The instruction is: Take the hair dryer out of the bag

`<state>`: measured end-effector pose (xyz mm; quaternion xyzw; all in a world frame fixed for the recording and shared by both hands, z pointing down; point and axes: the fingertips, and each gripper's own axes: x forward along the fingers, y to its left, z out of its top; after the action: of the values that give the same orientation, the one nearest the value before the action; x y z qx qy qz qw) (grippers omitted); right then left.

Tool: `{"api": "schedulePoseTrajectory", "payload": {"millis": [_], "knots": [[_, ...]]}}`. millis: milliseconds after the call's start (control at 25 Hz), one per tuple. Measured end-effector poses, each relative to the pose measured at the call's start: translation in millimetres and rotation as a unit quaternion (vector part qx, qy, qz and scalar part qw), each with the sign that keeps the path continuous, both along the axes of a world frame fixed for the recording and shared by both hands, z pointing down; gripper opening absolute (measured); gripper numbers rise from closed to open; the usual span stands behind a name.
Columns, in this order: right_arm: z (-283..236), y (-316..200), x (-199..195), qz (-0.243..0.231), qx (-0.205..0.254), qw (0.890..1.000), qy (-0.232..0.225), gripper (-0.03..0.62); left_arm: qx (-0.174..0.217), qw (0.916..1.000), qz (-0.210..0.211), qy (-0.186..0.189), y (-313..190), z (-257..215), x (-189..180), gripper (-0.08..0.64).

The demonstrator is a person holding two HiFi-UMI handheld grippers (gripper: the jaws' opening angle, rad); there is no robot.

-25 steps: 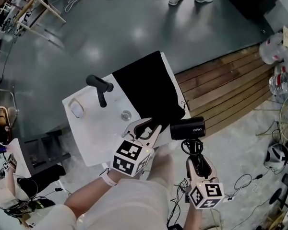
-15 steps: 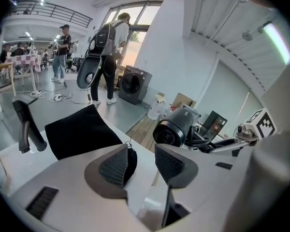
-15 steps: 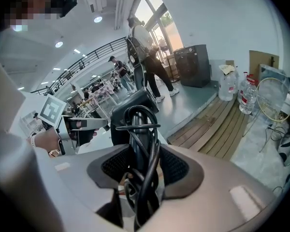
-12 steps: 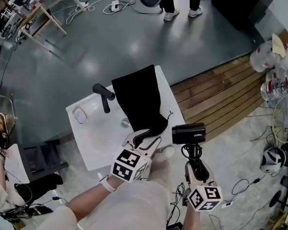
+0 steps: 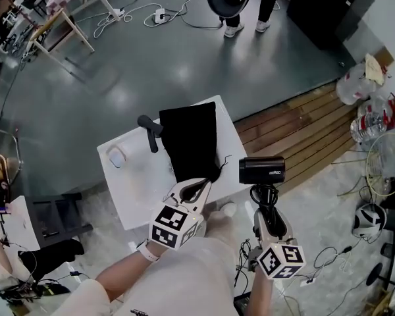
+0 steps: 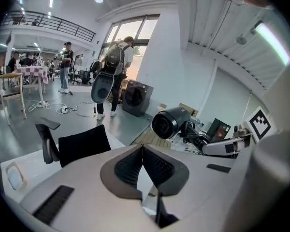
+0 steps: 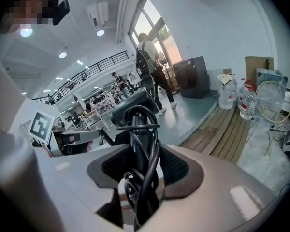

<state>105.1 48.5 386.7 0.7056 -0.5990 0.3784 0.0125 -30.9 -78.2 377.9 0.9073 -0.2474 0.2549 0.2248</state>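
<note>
Jaws on my left gripper (image 5: pixel 196 188) have closed empty, leaving the bag (image 5: pixel 191 140) on the surface (image 5: pixel 135 183). My right gripper (image 5: pixel 266 208) clamps the hair dryer (image 5: pixel 262 170), lifted clear, so extraction looks done.

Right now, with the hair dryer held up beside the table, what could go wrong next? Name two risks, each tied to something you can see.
1. The right gripper has its jaws clamped on the hair dryer by the handle, through the wound cord, with the heavy head above. It could twist or slip.
2. It hangs past the table edge, so a drop would likely hit the floor, not the table.
</note>
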Motion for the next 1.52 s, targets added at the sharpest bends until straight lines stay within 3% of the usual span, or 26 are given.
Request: {"api": "schedulePoseTrajectory", "payload": {"millis": [360,1000,1520], "knots": [[-44.5,-26.8,-18.5,-0.008,0.047,0.999,0.011,0.207,0.015,0.9996,-0.016,0.018,3.9,-34.3,-29.5,0.008],[-117.6,-61.4,-54.7,-0.023,0.128,0.991,0.033,0.207,0.057,0.9945,-0.033,0.081,-3.1,-96.8,-78.4,0.008],[-109.7,-56.3,-67.8,-0.026,0.133,0.990,0.029,0.207,0.077,0.9924,-0.037,0.088,-6.8,-105.7,-97.4,0.008]]}}
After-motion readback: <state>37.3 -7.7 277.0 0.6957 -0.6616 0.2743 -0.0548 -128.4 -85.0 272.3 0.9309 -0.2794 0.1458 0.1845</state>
